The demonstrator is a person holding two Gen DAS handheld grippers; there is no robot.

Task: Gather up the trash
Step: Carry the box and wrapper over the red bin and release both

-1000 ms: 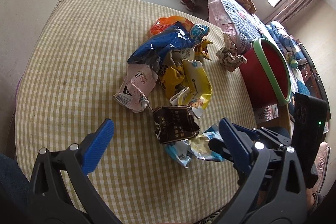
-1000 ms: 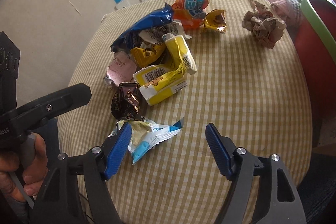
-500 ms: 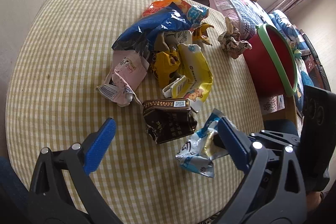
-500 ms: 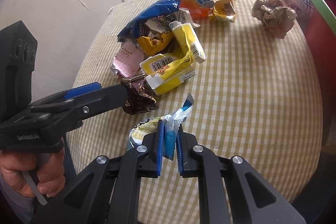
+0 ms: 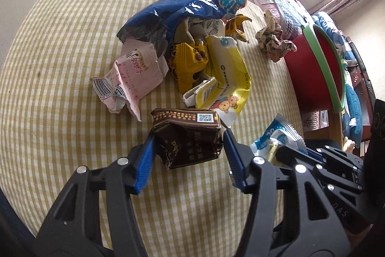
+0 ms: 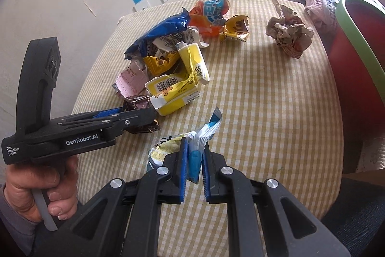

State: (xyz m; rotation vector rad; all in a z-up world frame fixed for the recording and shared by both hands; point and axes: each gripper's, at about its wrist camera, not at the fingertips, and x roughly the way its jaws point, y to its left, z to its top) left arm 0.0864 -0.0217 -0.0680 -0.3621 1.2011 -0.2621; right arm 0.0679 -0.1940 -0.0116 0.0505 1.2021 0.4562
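A crumpled brown wrapper (image 5: 190, 139) lies on the checked tablecloth (image 5: 60, 64). My left gripper (image 5: 189, 136) straddles it; its jaws are closing, and the blue pads touch the wrapper's two sides. The right wrist view shows that gripper (image 6: 142, 112) from the side, with a hand on its handle. My right gripper (image 6: 193, 143) is shut on a blue-and-white wrapper (image 6: 195, 155), held just above the cloth. That wrapper (image 5: 276, 136) also shows at the right of the left wrist view.
A heap of wrappers lies beyond: a blue bag (image 5: 178, 11), a yellow pack (image 5: 228, 69), a pink wrapper (image 5: 134, 74). A ball of crumpled paper (image 6: 288, 36) sits apart. A red bin with a green rim (image 6: 356, 45) stands past the table's right edge.
My right gripper shut on the blue-and-white wrapper and lifted it a little. My left gripper came down over the brown wrapper, and its jaws narrowed onto it.
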